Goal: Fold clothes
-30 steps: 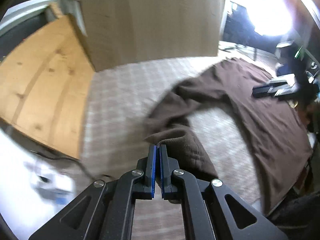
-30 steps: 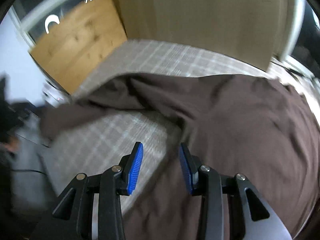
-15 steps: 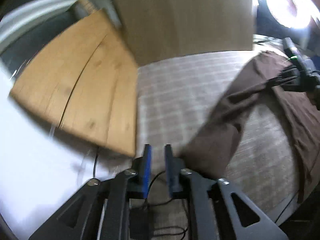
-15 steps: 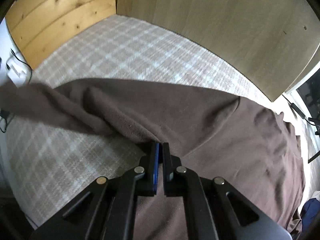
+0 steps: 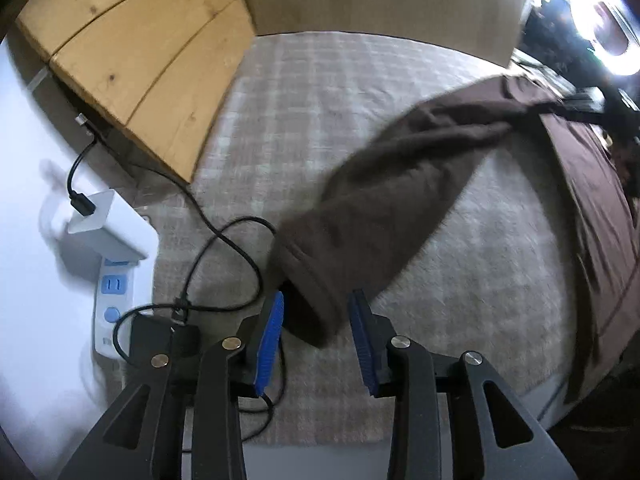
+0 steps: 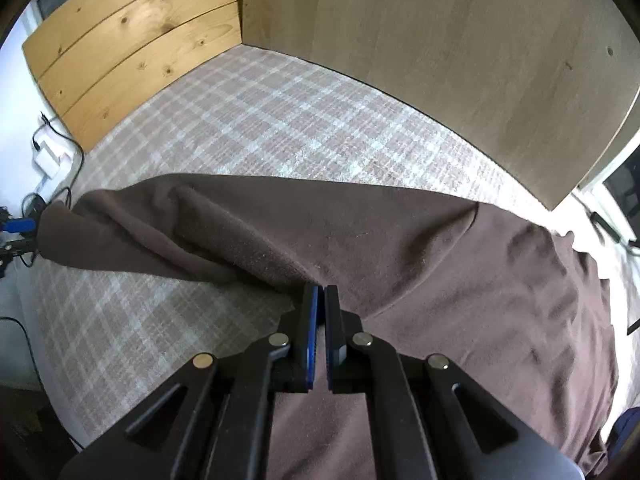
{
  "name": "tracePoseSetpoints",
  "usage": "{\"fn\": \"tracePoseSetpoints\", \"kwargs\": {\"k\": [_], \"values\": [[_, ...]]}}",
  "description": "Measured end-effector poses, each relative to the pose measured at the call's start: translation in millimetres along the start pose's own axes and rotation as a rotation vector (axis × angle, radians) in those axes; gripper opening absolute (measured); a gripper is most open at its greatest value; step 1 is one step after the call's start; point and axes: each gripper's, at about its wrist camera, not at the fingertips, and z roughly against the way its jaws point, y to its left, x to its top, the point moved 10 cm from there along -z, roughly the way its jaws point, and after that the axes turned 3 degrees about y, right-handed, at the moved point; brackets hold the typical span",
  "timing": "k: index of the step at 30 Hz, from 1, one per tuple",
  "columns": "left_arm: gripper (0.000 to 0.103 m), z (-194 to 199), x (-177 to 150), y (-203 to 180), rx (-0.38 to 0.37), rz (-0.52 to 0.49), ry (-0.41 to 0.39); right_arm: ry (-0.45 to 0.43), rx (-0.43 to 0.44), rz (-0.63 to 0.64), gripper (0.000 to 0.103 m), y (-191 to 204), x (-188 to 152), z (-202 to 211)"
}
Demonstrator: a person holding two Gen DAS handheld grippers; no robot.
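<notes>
A dark brown fleece garment [image 6: 440, 260] lies spread on a plaid cover [image 6: 260, 128]. Its long sleeve [image 5: 384, 200] is stretched out to one side, and the cuff [image 5: 316, 308] ends between the blue pads of my left gripper [image 5: 316, 340]. The left jaws are opening, and a small gap shows on each side of the cuff. My right gripper [image 6: 320, 300] is shut on a fold of the garment where the sleeve [image 6: 140, 232] meets the body. From the right wrist, a blue pad of the left gripper [image 6: 16, 226] shows at the sleeve's far end.
A white power strip [image 5: 116, 288] with a plugged adapter and looping black cables [image 5: 224, 240] lies just left of the cuff. A pine board [image 5: 140, 60] and a tan panel [image 6: 440, 40] border the cover at the back. A bright lamp [image 5: 612, 20] glares at upper right.
My left gripper carried the cuff down and outward, then spread its jaws off it. The right gripper went from open to shut on the garment's fold.
</notes>
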Motion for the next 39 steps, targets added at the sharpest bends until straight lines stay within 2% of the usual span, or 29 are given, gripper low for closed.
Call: {"fn": "tracePoseSetpoints", "kwargs": {"k": [2,4,6,7,9,13,15,18,19,20,22,23,25,27,29,31,32,34,39], "values": [[0.039,-3,9,8,-0.006,0.026,-0.006,0.0,0.005,0.006,0.003,1,-1,1],[0.038,-15,13,10,-0.017,0.033,0.014,-0.002,0.004,0.016,0.003,1,-3,5],[0.027,-26,15,5,-0.054,0.028,0.034,-0.004,0.009,0.014,0.003,2,-2,6],[0.008,-27,17,1,-0.06,0.016,0.032,-0.005,0.011,0.012,0.003,2,-2,6],[0.007,-28,23,-5,-0.059,-0.01,0.022,-0.009,0.016,0.005,0.003,-2,0,6],[0.006,17,47,-8,0.011,-0.096,-0.088,-0.025,0.016,-0.011,0.003,-11,4,12],[0.006,57,51,-5,0.096,-0.149,-0.182,-0.036,0.025,-0.021,0.003,-14,4,17],[0.009,80,16,-21,0.108,-0.244,-0.235,-0.053,0.023,-0.032,0.003,-21,3,26],[0.013,71,-5,-27,0.104,-0.27,-0.189,-0.051,0.026,-0.034,0.003,-23,2,28],[0.016,53,-31,-32,0.102,-0.302,-0.11,-0.047,0.026,-0.041,0.003,-27,0,28],[0.015,15,-80,-34,0.14,-0.338,0.068,-0.035,0.014,-0.045,0.003,-32,-2,26],[0.015,7,-91,-35,0.141,-0.334,0.107,-0.028,0.013,-0.046,0.003,-34,-3,24],[0.015,8,-95,-40,0.1,-0.288,0.101,-0.023,0.023,-0.039,0.003,-34,-4,22],[0.016,18,-83,-43,0.072,-0.248,0.047,-0.018,0.048,-0.024,0.003,-30,-5,21],[0.026,25,-69,-43,0.044,-0.212,0.008,-0.023,0.072,0.029,0.003,-13,-4,22],[0.029,22,-59,-43,0.02,-0.174,-0.002,-0.019,0.081,0.087,0.007,6,-3,21],[0.029,18,-56,-41,0.005,-0.151,0.006,-0.009,0.081,0.114,0.01,15,-2,18],[0.029,9,-54,-40,-0.019,-0.123,0.03,-0.008,0.063,0.159,0.024,26,-1,14],[0.032,-5,-66,-45,-0.026,-0.125,0.085,0.029,-0.039,0.272,0.026,30,-1,-6]]}}
